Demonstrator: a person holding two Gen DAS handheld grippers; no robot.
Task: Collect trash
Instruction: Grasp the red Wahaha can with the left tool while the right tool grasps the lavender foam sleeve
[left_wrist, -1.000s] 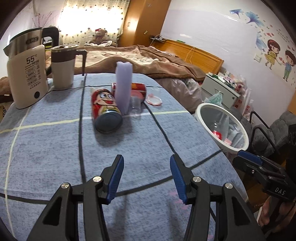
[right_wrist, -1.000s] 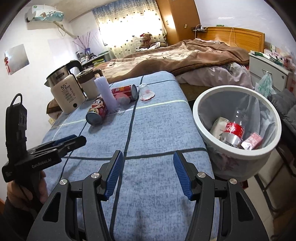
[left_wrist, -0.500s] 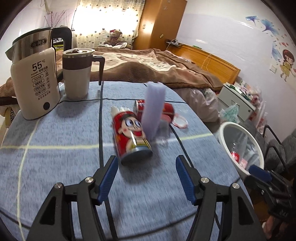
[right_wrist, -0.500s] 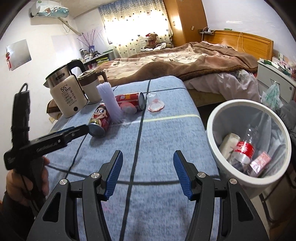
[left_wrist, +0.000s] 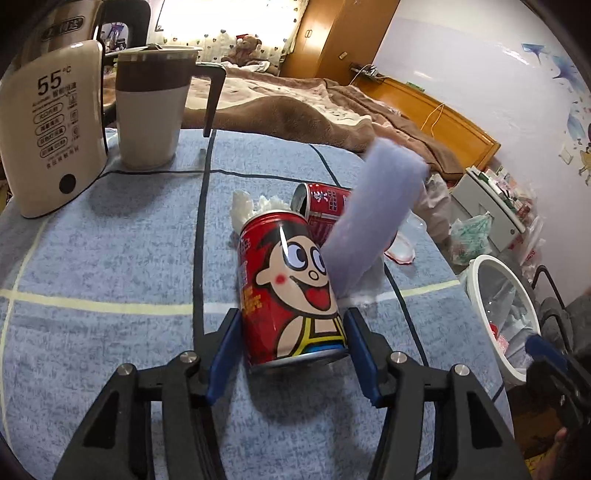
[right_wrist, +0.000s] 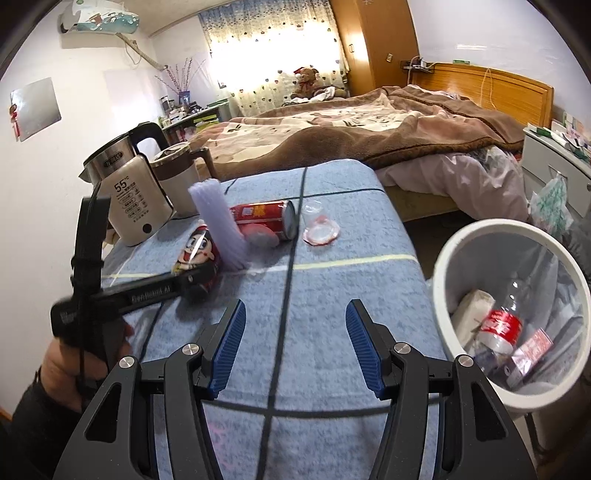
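Trash is what I am gathering, and everything here I place against the white bin (right_wrist: 439, 273), which stands off the edge of the blue-clothed table (right_wrist: 351, 258) and already holds a crushed bottle and some wrappers. Farthest from the bin stand the kettle (left_wrist: 48, 133) and the lidded mug (left_wrist: 151, 110), which I judge are not rubbish and should be left alone. Nearer the bin, in the middle of the table, lies the heap: a lavender bundle (left_wrist: 373, 221) leaning over, a second red can (left_wrist: 325, 206) on its side, white tissue (left_wrist: 245, 205), and a clear plastic lid (right_wrist: 319, 232). On the heap's far side from the bin lies the cartoon can (left_wrist: 291, 291), and my left gripper (left_wrist: 291, 350) has its jaws spread to either side of its base, close but, as far as I can tell, not yet pinching. To do this well I should close squarely across the can's round body, low near the rim, gently enough not to crumple it, and lift clear of the leaning bundle. My right gripper (right_wrist: 293, 350) hovers over bare cloth just beside the bin, jaws spread and empty.
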